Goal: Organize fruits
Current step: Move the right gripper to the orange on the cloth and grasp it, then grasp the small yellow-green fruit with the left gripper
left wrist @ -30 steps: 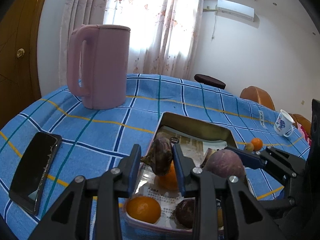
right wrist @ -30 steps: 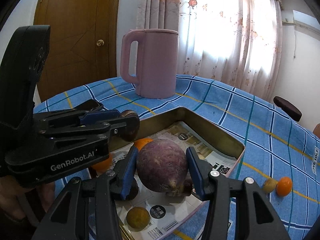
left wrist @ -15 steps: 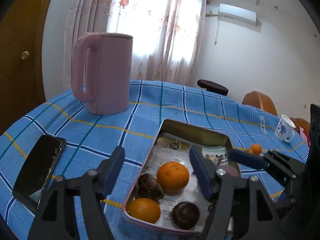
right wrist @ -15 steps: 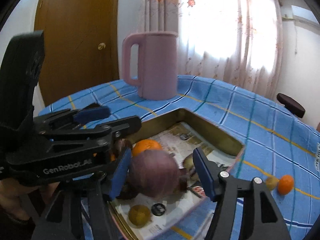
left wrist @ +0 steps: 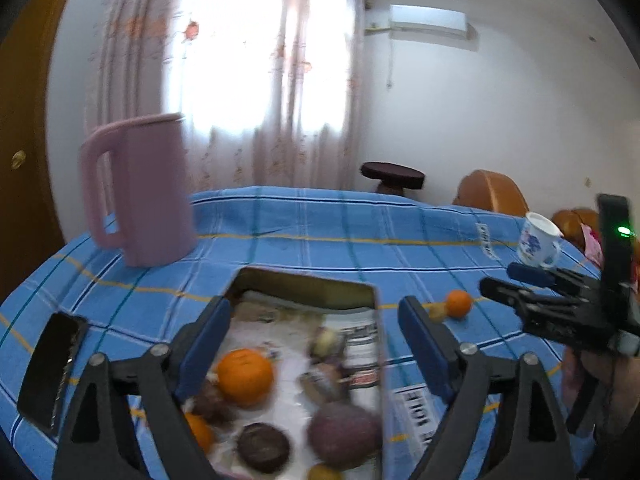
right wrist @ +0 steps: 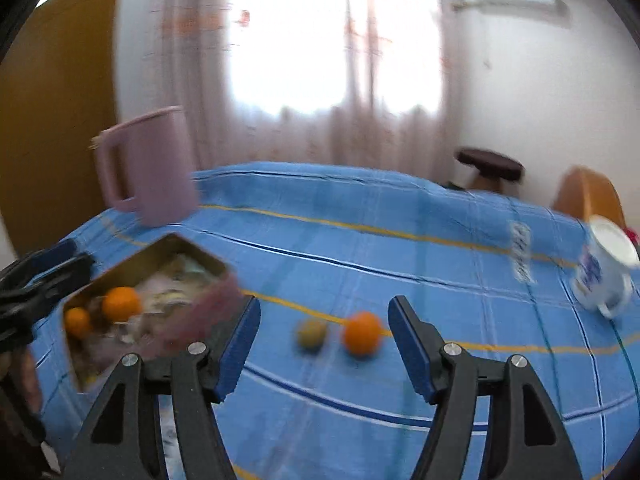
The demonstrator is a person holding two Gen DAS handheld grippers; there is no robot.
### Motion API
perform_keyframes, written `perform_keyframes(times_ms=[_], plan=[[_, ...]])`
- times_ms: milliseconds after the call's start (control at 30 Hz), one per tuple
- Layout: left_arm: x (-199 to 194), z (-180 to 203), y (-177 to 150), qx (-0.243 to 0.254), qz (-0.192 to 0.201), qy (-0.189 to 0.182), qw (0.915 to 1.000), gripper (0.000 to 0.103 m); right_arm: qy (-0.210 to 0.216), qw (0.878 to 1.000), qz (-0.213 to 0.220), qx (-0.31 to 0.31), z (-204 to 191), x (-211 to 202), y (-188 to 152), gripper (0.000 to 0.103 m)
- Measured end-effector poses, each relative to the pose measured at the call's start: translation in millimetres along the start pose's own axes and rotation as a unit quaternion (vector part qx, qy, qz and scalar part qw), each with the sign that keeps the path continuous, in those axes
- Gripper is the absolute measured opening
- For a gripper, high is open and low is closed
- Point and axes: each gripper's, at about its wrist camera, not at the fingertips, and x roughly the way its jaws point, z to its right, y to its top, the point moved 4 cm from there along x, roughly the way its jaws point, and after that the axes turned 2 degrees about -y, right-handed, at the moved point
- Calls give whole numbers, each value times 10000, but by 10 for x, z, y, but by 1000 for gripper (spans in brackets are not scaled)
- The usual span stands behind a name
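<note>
A metal tray point(left wrist: 304, 280) lined with paper holds several fruits: an orange point(left wrist: 244, 372), a big purple fruit point(left wrist: 344, 436) and a dark round one point(left wrist: 262, 446). My left gripper point(left wrist: 314, 344) is open and empty above the tray. My right gripper point(right wrist: 324, 342) is open and empty, facing a small orange point(right wrist: 361, 334) and a small greenish fruit point(right wrist: 311, 333) on the blue cloth. The tray also shows in the right wrist view point(right wrist: 132, 264), at the left. The right gripper appears in the left wrist view point(left wrist: 504, 284), beyond the same small orange point(left wrist: 459, 303).
A pink jug point(left wrist: 140, 188) stands at the back left. A black phone point(left wrist: 52, 364) lies left of the tray. A white mug point(right wrist: 604, 276) stands at the right. A dark stool point(right wrist: 488, 164) and orange chairs point(left wrist: 492, 192) are beyond the table.
Both grippers opened and let their fruits go into the tray. The right gripper then swung right, away from the tray, toward the two small fruits on the cloth. The left gripper rose a little.
</note>
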Motion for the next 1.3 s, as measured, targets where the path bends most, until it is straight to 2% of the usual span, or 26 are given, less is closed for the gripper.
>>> perform_keyframes(times_ms=[133,233,400,467,533,567,633,700,800,967,1033,1100,1200,1300], plan=[[152,345,36,325,-100,-136,9993,93,-134,9992,-323,216,215,208,-47,68],[298,566,39,531,-242,-197,9981,94,-37,9984,-470,316,258,331,-37,68],[531,707,16,623,-463,-181,9968,94,75,9962,-821,288,190,603,-24,67],[573,714,12,598,-496,-167,9968,94,217,9939,-1021,365,190,713,-58,57],[600,713,10,589,-513,-121,9969,94,522,9893,-1253,536,195,794,-117,53],[604,713,10,571,-520,-140,9969,94,633,9881,-1266,606,192,780,-130,48],[614,740,14,571,-517,-152,9969,94,670,9893,-1169,566,176,709,-132,35],[640,791,16,596,-539,-217,9965,94,462,9922,-1075,426,188,629,-148,35],[693,922,-4,733,-595,-272,9952,94,416,9931,-968,508,297,522,-177,35],[873,1129,-70,886,-901,-434,9910,91,121,9946,-724,731,564,360,-185,35],[980,1210,-111,989,-1082,-466,9881,83,26,9949,-626,788,646,301,-183,35],[1081,1261,-146,1045,-1267,-504,9851,79,-23,9955,-510,797,694,234,-177,35],[1229,1321,-186,1123,-1520,-563,9804,64,-51,9960,-381,805,713,185,-161,35],[1378,1347,-226,1101,-1733,-572,9770,61,-35,9962,-316,805,713,158,-157,35]])
